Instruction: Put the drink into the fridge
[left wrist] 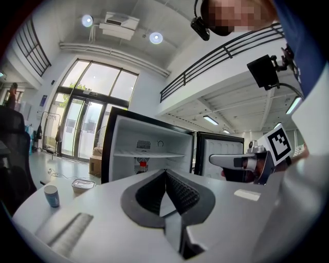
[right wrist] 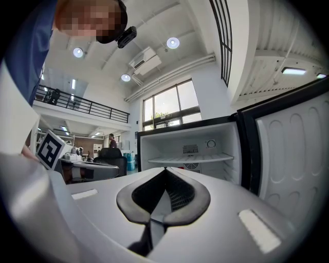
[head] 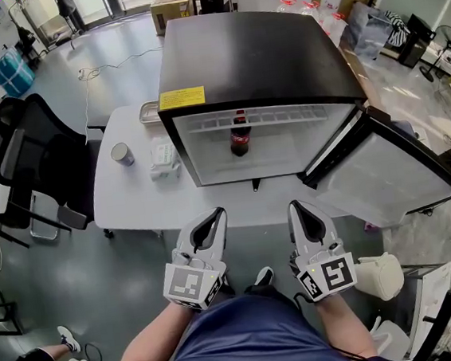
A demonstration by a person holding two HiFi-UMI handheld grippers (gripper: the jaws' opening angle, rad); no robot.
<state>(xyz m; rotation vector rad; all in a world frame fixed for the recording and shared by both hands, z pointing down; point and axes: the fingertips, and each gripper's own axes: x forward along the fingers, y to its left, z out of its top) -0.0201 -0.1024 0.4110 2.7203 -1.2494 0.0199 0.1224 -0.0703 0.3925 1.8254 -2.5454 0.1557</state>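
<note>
**Three cams, one open fridge**

The head view stares steeply down from above on the fridge (head: pixel 257 60) and the table (head: pixel 132 201). Both gripper views sit low behind their own jaws, facing level into that same open fridge from nearby.

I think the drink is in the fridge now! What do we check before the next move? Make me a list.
1. Drink bottle standing upright inside the fridge: ok.
2. Left tongs shut, holding nothing: ok.
3. Right tongs shut, holding nothing: ok.
4. Fridge door closed: not ok, it stands wide open.
5. Cup on the table away from the fridge opening: ok.
</note>
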